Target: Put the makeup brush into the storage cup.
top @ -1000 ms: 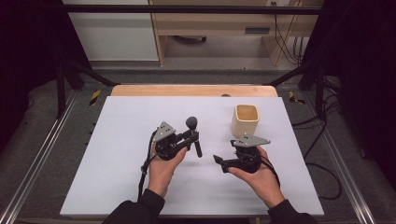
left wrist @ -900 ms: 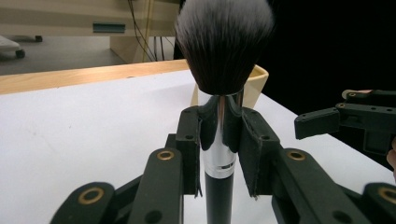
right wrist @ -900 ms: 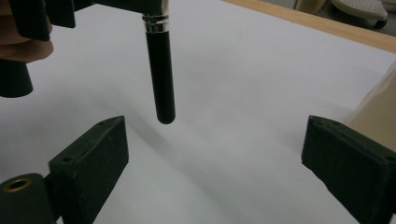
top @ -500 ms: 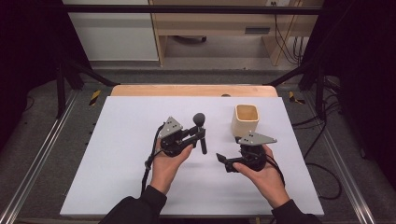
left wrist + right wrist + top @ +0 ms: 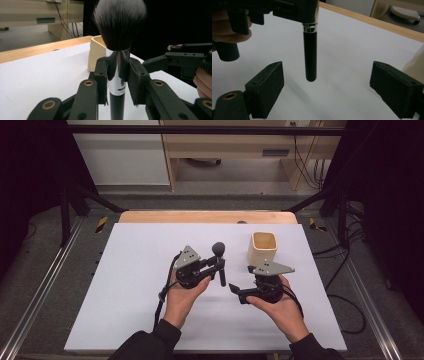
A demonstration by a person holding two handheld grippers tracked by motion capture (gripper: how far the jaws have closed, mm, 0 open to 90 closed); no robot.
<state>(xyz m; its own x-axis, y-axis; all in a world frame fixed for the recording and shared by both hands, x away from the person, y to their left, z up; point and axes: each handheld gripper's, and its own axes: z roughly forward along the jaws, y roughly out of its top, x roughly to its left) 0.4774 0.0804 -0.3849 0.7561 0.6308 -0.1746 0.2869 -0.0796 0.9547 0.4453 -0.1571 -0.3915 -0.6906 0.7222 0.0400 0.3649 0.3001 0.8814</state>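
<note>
A makeup brush (image 5: 219,249) with a dark bristle head (image 5: 120,22), silver collar and black handle (image 5: 310,55) stands upright, bristles up, lifted off the table. My left gripper (image 5: 220,265) is shut on its collar (image 5: 117,72). The handle's lower end hangs free over the white board. My right gripper (image 5: 234,289) sits to the right, pointing at the handle. Its jaws (image 5: 332,85) stand open and have just been closing a little. The handle hangs in line with their gap, slightly ahead, and neither pad touches it.
A cream square cup (image 5: 263,247) stands upright on the white board (image 5: 125,285), just behind the right gripper; it also shows behind the brush (image 5: 96,55). A wooden strip (image 5: 200,216) borders the far edge. Metal rails flank the table.
My left gripper has carried the brush a little to the right, nearer the cup and the right gripper. The right hand has stayed in place.
</note>
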